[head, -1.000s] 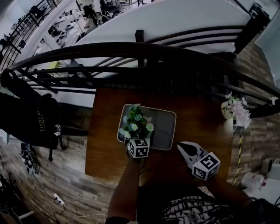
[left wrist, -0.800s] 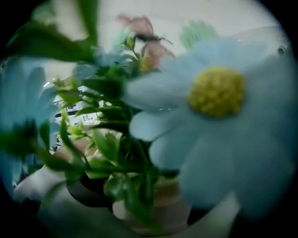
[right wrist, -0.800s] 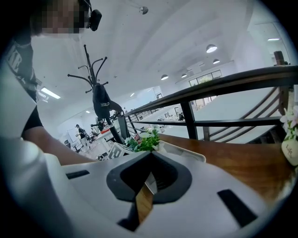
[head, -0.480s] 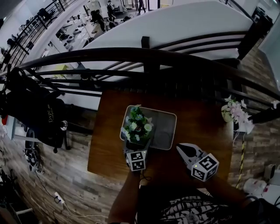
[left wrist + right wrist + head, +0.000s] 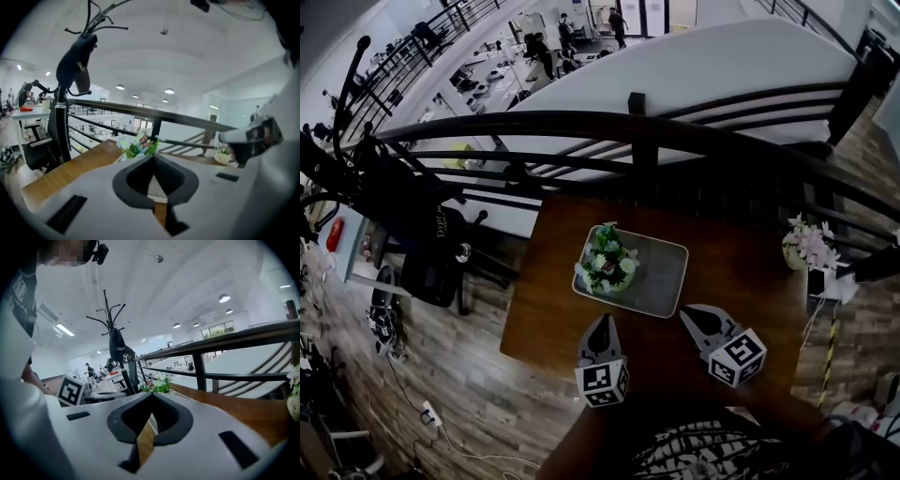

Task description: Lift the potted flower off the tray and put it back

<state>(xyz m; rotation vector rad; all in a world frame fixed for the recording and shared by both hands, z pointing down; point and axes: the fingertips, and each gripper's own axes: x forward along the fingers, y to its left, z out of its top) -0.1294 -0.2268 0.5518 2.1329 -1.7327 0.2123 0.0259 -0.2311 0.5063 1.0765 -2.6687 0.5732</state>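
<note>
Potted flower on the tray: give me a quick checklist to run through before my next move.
1. Potted flower stands on the tray, at its left end: ok.
2. Pot's base sits flat inside the rim: cannot tell, the blooms hide it.
3. Left gripper is empty, jaws together: ok.
4. Right gripper is empty, jaws together: ok.
5. Both grippers are clear of the tray, over the table: ok.
6. Jaws are ready for another grasp of the pot: not ok, both are shut.
</note>
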